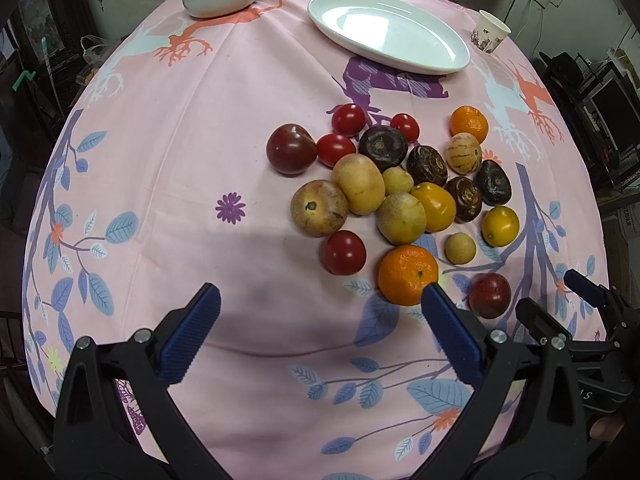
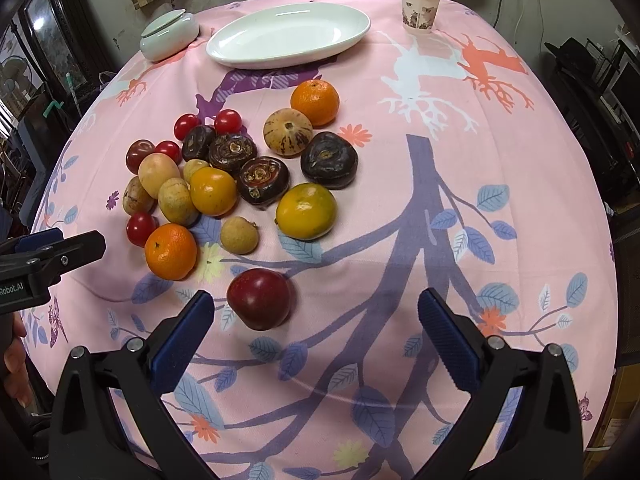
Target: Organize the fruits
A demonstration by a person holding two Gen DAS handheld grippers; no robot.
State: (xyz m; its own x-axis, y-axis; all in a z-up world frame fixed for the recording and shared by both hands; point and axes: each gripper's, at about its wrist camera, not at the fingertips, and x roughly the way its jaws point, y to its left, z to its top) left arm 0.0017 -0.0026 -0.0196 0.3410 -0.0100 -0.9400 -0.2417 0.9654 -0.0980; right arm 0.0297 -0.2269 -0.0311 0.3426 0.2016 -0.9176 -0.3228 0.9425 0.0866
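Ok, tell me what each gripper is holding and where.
Nothing. The left gripper and right gripper are both open and empty above the pink patterned tablecloth.

We see the fruits (image 2: 240,184) heaped together on the table (image 2: 460,240), with one plum (image 2: 259,298) lying apart on the near side. Behind the heap sits the oval plate (image 2: 288,36), holding nothing. A lidded jar (image 2: 169,36) stands to its left and a paper cup (image 2: 420,8) to its right.
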